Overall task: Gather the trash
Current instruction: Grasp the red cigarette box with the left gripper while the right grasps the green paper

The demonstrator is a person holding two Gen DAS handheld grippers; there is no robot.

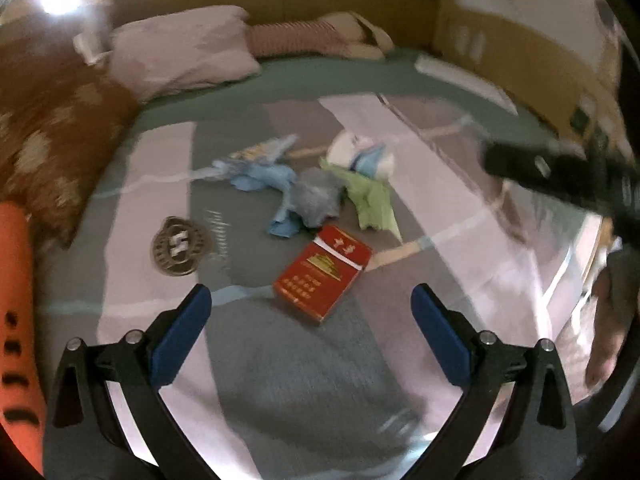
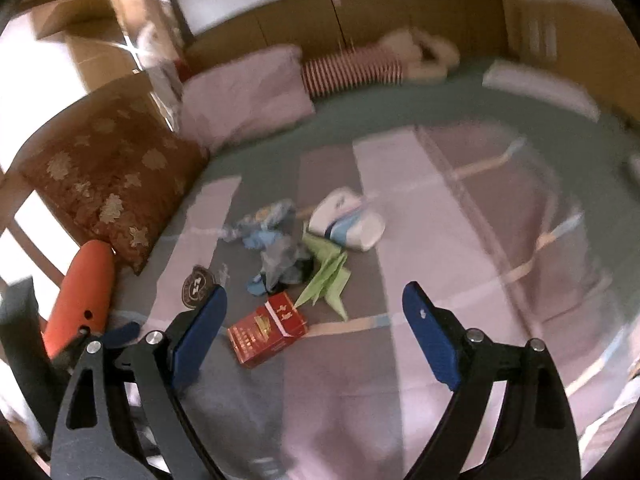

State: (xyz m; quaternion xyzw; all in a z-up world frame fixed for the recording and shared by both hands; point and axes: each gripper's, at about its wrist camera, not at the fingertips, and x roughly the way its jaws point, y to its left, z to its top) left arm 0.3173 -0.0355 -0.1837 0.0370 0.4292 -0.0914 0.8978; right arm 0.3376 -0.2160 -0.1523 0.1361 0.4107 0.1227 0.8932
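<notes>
While both tools hang above the bed (image 1: 472, 240), neither touches anything. Left gripper (image 1: 310, 300): jaws spread wide, nothing between them. Right gripper (image 2: 314, 300): jaws likewise released and bare.

Trash sits in one loose cluster near the middle of the bed, on the grey and pink striped cover.
- Red cigarette pack (image 1: 322, 274), lying flat, nearest the grippers; in the left wrist view it shows in the gap between the jaws.
- Crumpled green paper (image 1: 370, 200), just beyond the pack and beside it toward the right edge of the bed.
- Grey-blue crumpled wad (image 1: 320, 198), touching the green paper.
- Light blue scraps (image 1: 264, 178), on the left side of the wad.
- Printed wrapper (image 1: 260, 152), on the far left of the cluster.
- White and blue pouch (image 1: 362, 152), at the far side of the cluster, near the green paper.

Round brown emblem (image 1: 178, 246) lies on the cover, left of the pack and apart from it.

Toward the head of the bed: brown patterned pillow (image 2: 108, 176) at the left edge, pink pillow (image 2: 244, 96) next to it, striped plush toy (image 2: 360, 68) against the headboard. Orange object (image 2: 80, 296) stands at the left edge near the brown pillow; cannot tell what it is. Both views are motion-blurred.
</notes>
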